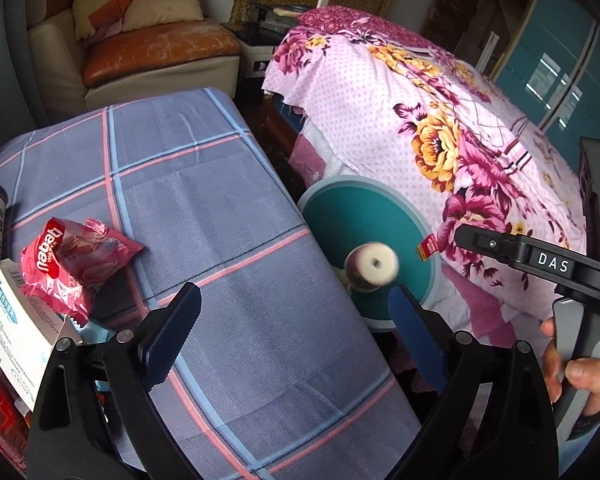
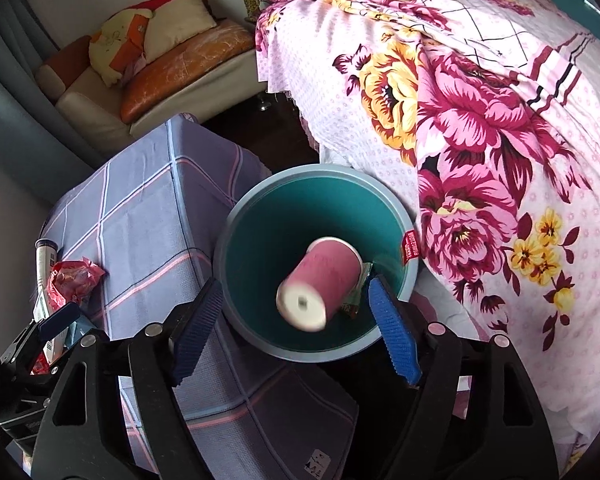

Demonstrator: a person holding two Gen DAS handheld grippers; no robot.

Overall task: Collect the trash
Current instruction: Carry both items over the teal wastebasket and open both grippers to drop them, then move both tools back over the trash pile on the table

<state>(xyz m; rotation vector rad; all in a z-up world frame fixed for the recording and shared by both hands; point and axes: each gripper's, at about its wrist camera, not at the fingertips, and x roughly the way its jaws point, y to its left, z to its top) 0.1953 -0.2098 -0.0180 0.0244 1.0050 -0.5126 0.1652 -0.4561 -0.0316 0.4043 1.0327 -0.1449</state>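
Bedroom: worktop (image 1: 228, 208) under a blue plaid cloth, beside a bed with a pink floral cover (image 2: 480, 128). I see the teal round plastic bin (image 2: 260, 240) between them. Pink paper cup (image 2: 320, 284) is blurred over the bin mouth, touching neither pad. Right gripper (image 2: 296, 328) is released, empty. Left gripper (image 1: 296, 328) is spread wide, empty. Red snack wrapper (image 1: 68, 264) lies on the worktop.

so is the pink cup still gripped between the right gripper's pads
No, the pink cup is blurred over the teal bin, clear of the open right gripper.
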